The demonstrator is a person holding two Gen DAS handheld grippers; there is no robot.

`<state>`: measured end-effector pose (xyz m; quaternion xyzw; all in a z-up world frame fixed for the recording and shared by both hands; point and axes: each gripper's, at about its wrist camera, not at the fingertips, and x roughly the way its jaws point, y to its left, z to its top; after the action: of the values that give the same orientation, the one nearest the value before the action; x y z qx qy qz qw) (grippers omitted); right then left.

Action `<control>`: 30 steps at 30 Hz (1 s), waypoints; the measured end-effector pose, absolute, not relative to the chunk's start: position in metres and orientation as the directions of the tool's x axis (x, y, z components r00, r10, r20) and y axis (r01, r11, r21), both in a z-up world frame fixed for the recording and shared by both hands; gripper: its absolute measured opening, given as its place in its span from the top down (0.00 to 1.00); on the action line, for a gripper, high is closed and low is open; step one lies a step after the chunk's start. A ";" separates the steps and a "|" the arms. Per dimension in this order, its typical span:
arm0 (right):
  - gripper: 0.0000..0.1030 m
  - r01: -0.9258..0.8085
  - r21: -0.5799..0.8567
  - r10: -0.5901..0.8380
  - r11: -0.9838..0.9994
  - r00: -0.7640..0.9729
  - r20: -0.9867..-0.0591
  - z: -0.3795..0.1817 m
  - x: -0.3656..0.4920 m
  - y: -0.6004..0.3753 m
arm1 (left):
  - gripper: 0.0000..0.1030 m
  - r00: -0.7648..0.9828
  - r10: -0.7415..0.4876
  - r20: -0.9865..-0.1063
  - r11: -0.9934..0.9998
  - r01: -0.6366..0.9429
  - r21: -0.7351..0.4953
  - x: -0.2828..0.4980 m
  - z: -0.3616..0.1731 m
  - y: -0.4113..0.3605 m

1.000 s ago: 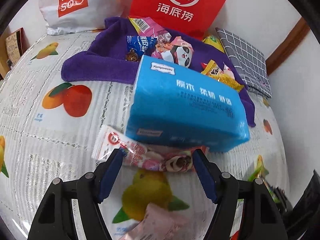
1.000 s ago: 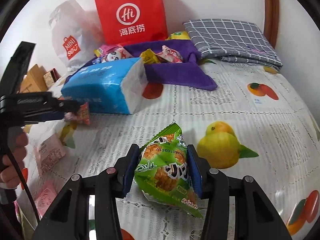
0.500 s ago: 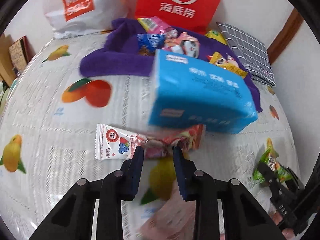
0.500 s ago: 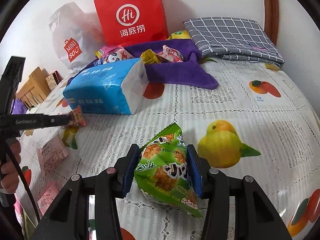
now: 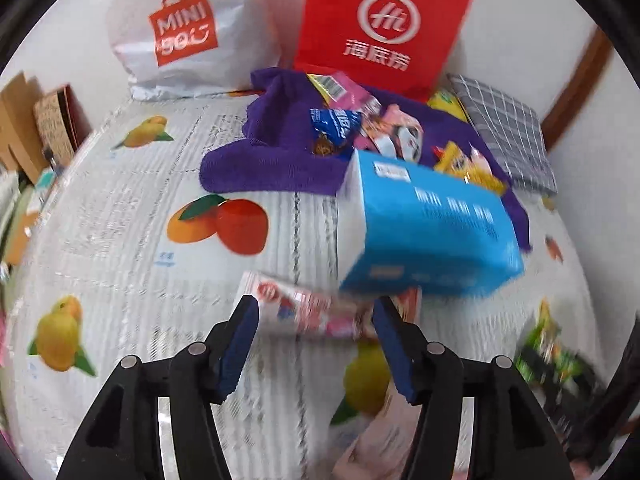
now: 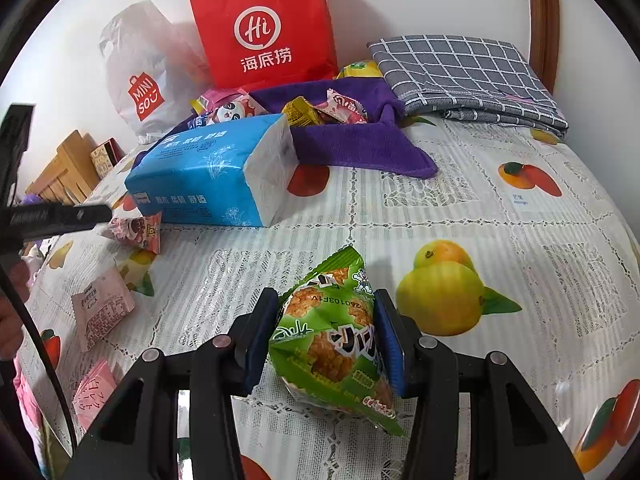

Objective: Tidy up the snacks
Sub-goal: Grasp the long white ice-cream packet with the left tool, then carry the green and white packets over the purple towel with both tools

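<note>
A table (image 6: 460, 200) covered in a lace-patterned plastic cloth printed with fruit fills both of my views, with a red paper carrier bag (image 6: 266, 28) and a white plastic shopping bag (image 6: 140, 72) against the wall behind it. A rumpled purple towel (image 6: 352, 140) near the back carries a heap of small snack packets (image 6: 320, 110), which I take to be the collecting spot. My right gripper (image 6: 326, 330) is pinching a green crinkly bag of fried snacks (image 6: 332, 344) between its blue pads, low over the cloth. My left gripper (image 5: 316, 316) has its jaws opening, and a long white and pink snack sachet (image 5: 304, 310) lies flat on the cloth between them; the picture is blurred, so I think the pads are clear of it but cannot swear to it. The sachet's far end is tucked against or just under the blue soft pack of tissues (image 5: 428, 224). To do this well I would centre the fingers on the sachet's middle, close on it firmly across its narrow width, and draw it out from under the tissue pack before lifting, so the pack does not drag along.
</note>
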<state>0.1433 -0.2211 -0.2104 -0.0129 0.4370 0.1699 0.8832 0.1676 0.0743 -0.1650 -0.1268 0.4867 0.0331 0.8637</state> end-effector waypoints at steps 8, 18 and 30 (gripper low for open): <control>0.54 -0.312 0.128 0.290 0.942 0.557 -0.778 -0.212 0.144 -0.220 | 0.44 0.469 -0.078 -0.880 0.970 -0.170 -0.176 0.186 -0.189 0.072; 0.53 -0.312 0.144 0.303 0.939 0.554 -0.776 -0.212 0.145 -0.223 | 0.35 0.461 -0.118 -0.879 0.970 -0.135 -0.201 0.152 -0.184 0.070; 0.38 -0.376 0.046 0.277 0.925 0.589 -0.759 -0.196 0.128 -0.220 | 0.35 0.461 -0.141 -0.876 0.973 -0.098 -0.208 0.127 -0.172 0.076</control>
<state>0.1283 -0.2195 -0.1965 -0.0598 0.4143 0.1835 0.8894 0.1273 0.0763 -0.1720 -0.1151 0.5191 -0.0127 0.8468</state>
